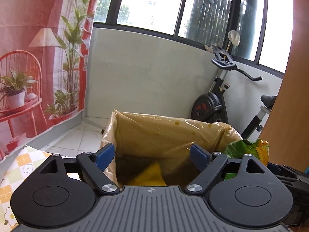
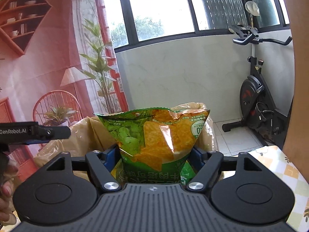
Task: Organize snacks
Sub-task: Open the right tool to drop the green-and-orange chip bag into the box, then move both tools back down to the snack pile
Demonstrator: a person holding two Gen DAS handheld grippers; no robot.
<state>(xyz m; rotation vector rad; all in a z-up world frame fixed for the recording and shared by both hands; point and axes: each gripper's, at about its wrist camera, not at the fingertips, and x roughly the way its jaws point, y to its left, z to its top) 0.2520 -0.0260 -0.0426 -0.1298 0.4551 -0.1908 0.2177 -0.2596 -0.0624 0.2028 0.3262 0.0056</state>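
- Our right gripper (image 2: 154, 155) pinches a green chip bag (image 2: 156, 133) between its blue pads, holding it upright just in front of the lined box (image 2: 87, 133).
- Our left gripper (image 1: 152, 155) has its jaws spread wide with nothing between them, over the box's open mouth.
- Inside the box, a yellow packet (image 1: 148, 176) lies at the bottom.
- The checkered tablecloth (image 1: 17, 170) shows at the near left corner.

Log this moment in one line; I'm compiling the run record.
left gripper: open, empty, over lined box | right gripper: shut on chip bag | bag not yet in box
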